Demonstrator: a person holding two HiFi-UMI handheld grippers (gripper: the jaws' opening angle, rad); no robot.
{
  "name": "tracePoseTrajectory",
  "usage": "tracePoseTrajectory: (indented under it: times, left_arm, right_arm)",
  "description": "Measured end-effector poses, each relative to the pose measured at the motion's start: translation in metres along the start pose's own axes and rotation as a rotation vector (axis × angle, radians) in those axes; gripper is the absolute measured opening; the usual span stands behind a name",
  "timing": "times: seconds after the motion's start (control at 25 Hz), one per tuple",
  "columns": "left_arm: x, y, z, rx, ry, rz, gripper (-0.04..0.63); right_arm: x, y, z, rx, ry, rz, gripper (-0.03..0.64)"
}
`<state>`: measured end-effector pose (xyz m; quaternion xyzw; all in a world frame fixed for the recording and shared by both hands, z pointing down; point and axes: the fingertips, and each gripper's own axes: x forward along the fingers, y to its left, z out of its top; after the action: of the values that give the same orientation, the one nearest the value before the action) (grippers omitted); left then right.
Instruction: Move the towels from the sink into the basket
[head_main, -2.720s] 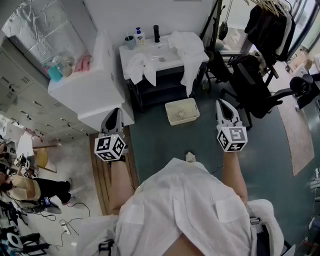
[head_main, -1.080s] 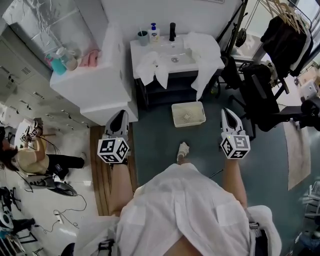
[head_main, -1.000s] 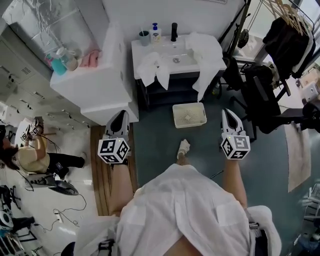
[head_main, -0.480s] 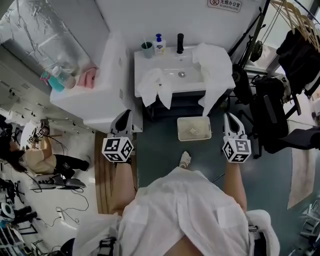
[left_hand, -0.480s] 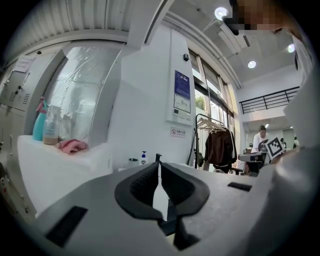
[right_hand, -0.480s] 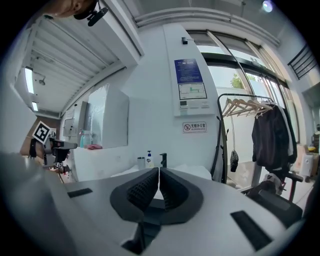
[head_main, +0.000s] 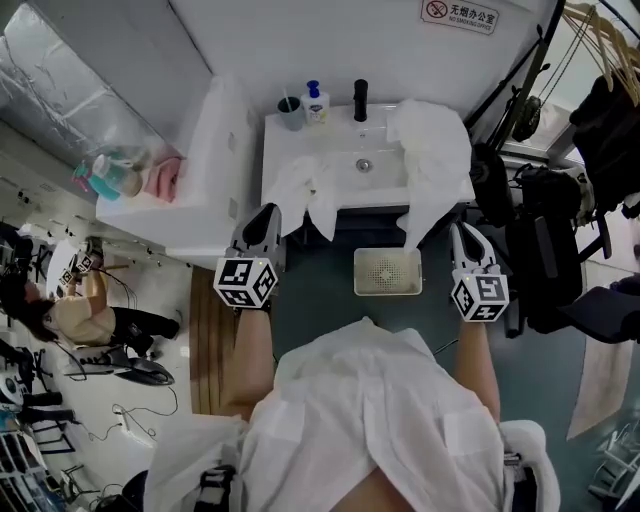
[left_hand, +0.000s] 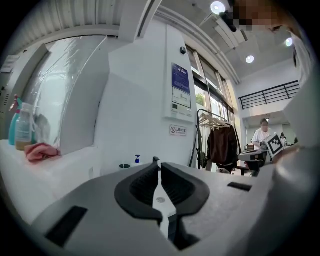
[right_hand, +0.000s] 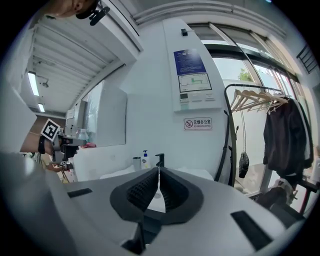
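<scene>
A white sink (head_main: 352, 168) stands against the back wall. One white towel (head_main: 307, 187) hangs over its front left edge. A second white towel (head_main: 432, 150) drapes over its right side. On the floor in front of the sink is a cream perforated basket (head_main: 388, 271), with nothing in it. My left gripper (head_main: 266, 214) is shut and holds nothing; it hovers left of the basket, short of the sink's front left corner. My right gripper (head_main: 458, 230) is shut too, with nothing between its pads, and hovers right of the basket. Both point level at the sink, as the left gripper (left_hand: 158, 163) and right gripper (right_hand: 159, 170) show in their own views.
A black faucet (head_main: 360, 99), a soap bottle (head_main: 316, 102) and a cup (head_main: 290, 112) line the sink's back edge. A white counter (head_main: 205, 160) with a pink cloth (head_main: 166, 176) stands left. A black chair and bags (head_main: 545, 235) crowd the right. A person (head_main: 75, 300) sits at far left.
Both grippers have travelled forward toward the sink, still shut. The sink and basket now lie much closer, with the basket between the two grippers.
</scene>
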<state>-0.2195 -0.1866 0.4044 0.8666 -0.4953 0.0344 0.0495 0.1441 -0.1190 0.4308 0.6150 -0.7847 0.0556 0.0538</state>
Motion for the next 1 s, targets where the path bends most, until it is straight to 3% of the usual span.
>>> tracePoseTrajectory:
  times: [0.52,1.0]
  left_arm:
    - [0.088,0.002,-0.041,0.025,0.119,-0.07,0.031]
    - [0.16,0.034,-0.099,0.04,0.304,-0.087,0.249]
  right_arm:
    - [0.054,-0.001,-0.006,-0.027,0.041,0.079,0.032]
    - [0.09,0.012,-0.035,0.009,0.1,0.071,0.035]
